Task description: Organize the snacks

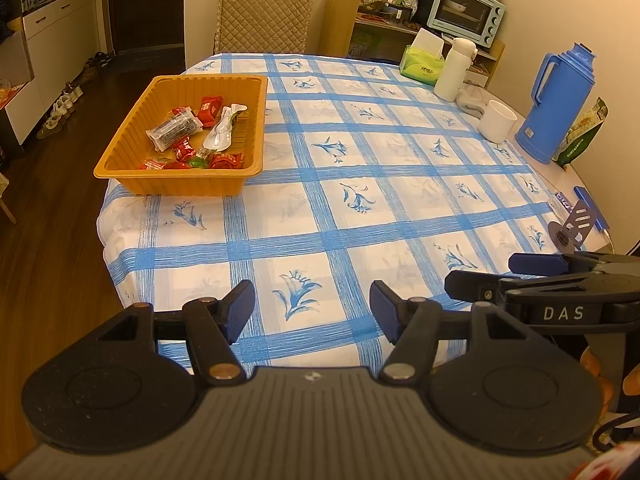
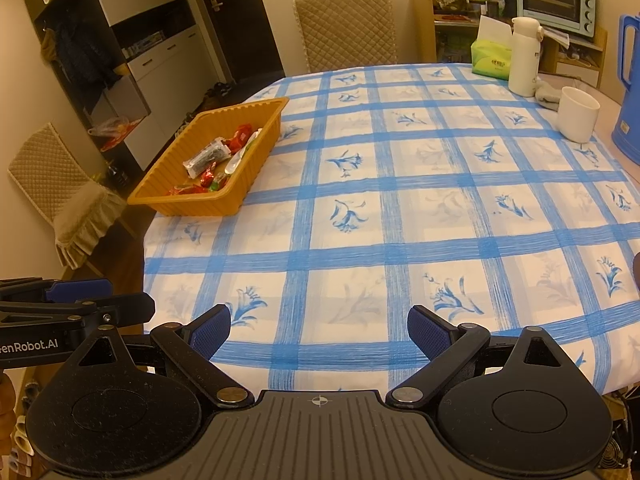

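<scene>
Near the left edge of the surface (image 1: 400, 216), toward its far corner, stands an orange tray (image 1: 132, 168) with ribbed walls, and the snacks (image 1: 188, 136) lie inside it. They are several red wrapped candies, one clear packet with dark content, one white packet and a small green piece. All of them rest on the tray bottom, some touching each other. One corner of the tray reaches the edge of the surface on the left.

The surface carries a white cloth with blue checks and blue flowers. The wide middle part of the cloth has no objects on it. At the far right corner stand a green tissue box (image 1: 422, 66), a tall white bottle (image 1: 454, 70) just beside it, a white cup (image 1: 498, 120) and a blue thermos jug (image 1: 554, 110). A green bag (image 1: 586, 134) leans next to the jug.

The left gripper (image 1: 312, 312) hovers above the near edge of the surface. Its fingers (image 1: 240, 308) stand about half apart and nothing is between them. The right gripper (image 2: 320, 334) hovers beside it over the same edge, its blue padded fingers (image 2: 210, 334) wide apart and also holding nothing. Both are well apart from the tray.

Behind the surface there is a padded chair (image 1: 264, 8), and a light blue oven (image 1: 466, 12) stands on a shelf.
</scene>
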Demonstrator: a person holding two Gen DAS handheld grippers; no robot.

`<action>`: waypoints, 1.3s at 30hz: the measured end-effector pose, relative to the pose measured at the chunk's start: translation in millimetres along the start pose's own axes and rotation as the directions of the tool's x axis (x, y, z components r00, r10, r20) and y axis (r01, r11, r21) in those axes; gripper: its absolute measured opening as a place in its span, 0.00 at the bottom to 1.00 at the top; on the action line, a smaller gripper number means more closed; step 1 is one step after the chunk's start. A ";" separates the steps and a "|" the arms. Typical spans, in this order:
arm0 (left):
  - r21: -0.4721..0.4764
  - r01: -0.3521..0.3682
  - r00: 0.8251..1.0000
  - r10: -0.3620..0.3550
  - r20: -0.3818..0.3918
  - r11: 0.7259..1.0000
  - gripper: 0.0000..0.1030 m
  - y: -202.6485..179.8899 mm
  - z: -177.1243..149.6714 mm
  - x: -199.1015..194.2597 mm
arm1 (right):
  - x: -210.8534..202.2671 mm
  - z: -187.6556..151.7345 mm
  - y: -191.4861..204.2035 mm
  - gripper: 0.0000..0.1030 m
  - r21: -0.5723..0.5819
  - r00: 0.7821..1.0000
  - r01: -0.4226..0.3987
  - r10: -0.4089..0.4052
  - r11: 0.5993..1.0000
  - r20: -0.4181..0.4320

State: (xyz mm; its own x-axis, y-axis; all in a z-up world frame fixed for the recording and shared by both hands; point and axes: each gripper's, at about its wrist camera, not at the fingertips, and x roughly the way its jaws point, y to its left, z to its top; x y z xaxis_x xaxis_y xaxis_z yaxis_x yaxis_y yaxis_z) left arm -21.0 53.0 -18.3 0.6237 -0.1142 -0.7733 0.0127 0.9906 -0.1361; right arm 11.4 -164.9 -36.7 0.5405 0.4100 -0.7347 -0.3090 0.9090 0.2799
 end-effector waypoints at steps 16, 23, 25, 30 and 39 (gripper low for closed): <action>0.000 0.000 1.000 0.000 0.000 1.000 0.59 -0.3 0.3 0.4 | 1.0 0.6 -0.4 0.92 0.001 1.000 -0.001 0.001 1.000 -0.001; 0.000 -0.001 1.000 0.001 0.000 1.000 0.59 0.0 0.0 0.9 | 1.6 0.6 -0.5 0.92 0.000 1.000 -0.001 0.001 1.000 0.000; 0.000 -0.001 1.000 0.001 -0.001 1.000 0.59 -0.5 1.2 0.1 | 1.7 0.6 -0.5 0.92 0.000 1.000 -0.001 0.001 1.000 0.001; 0.000 -0.001 1.000 0.001 0.000 1.000 0.59 -0.3 1.3 0.2 | 2.2 0.8 -0.4 0.92 0.000 1.000 -0.002 0.002 1.000 0.000; -0.001 -0.001 1.000 0.001 0.001 1.000 0.59 0.1 0.9 0.7 | 3.4 1.6 -0.2 0.92 0.001 1.000 -0.002 0.002 1.000 -0.001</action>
State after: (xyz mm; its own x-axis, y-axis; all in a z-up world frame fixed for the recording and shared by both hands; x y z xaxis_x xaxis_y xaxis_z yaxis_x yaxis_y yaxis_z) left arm -19.9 53.0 -18.3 0.6245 -0.1133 -0.7728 0.0115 0.9907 -0.1359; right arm 14.6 -163.6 -38.3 0.5390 0.4114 -0.7350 -0.3092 0.9083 0.2816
